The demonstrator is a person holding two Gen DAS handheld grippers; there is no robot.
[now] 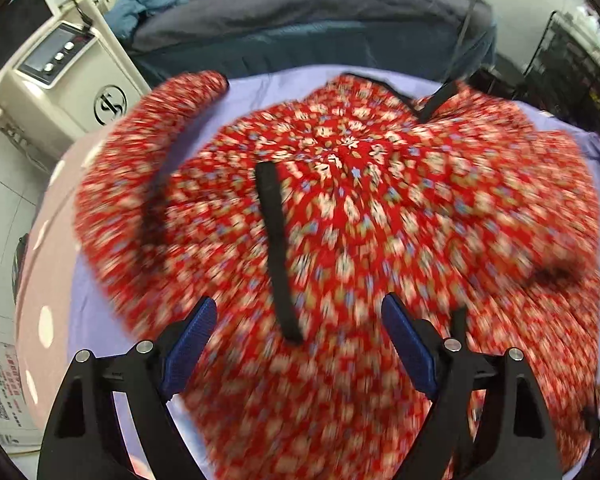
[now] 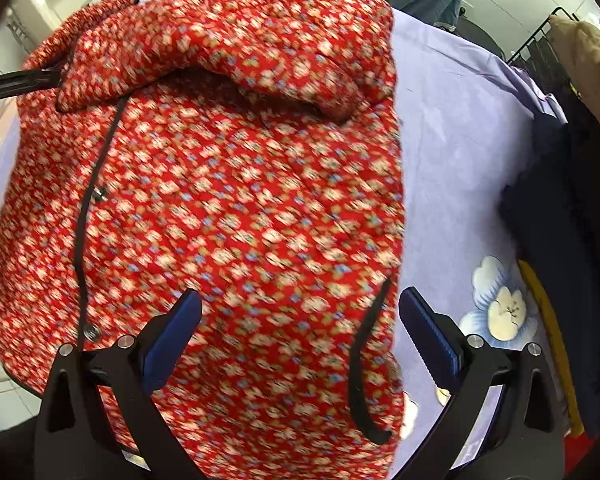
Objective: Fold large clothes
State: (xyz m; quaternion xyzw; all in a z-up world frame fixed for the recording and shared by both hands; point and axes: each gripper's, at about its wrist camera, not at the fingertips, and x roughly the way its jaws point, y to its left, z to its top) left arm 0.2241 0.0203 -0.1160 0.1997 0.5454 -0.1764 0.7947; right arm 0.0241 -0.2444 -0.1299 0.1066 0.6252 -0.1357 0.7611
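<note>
Jacket (image 1: 340, 208), red floral quilted, spread on lavender sheet (image 1: 260, 84) over bench. Left wrist view: left hand-held gripper (image 1: 298, 320) spread wide above jacket, pinching nothing; black trim strip (image 1: 278, 248) runs between fingers; picture blurred.

Right wrist view: right hand-held gripper (image 2: 300, 312) spread above jacket's right edge, empty; sleeve (image 2: 236, 52) folded across top; dark garment (image 2: 568, 260) beside, right.

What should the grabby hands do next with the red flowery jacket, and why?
Probably close the right gripper on the red flowery jacket at its near right edge, by the black trim. Both grippers, the left gripper too, are open above the jacket and hold nothing.
</note>
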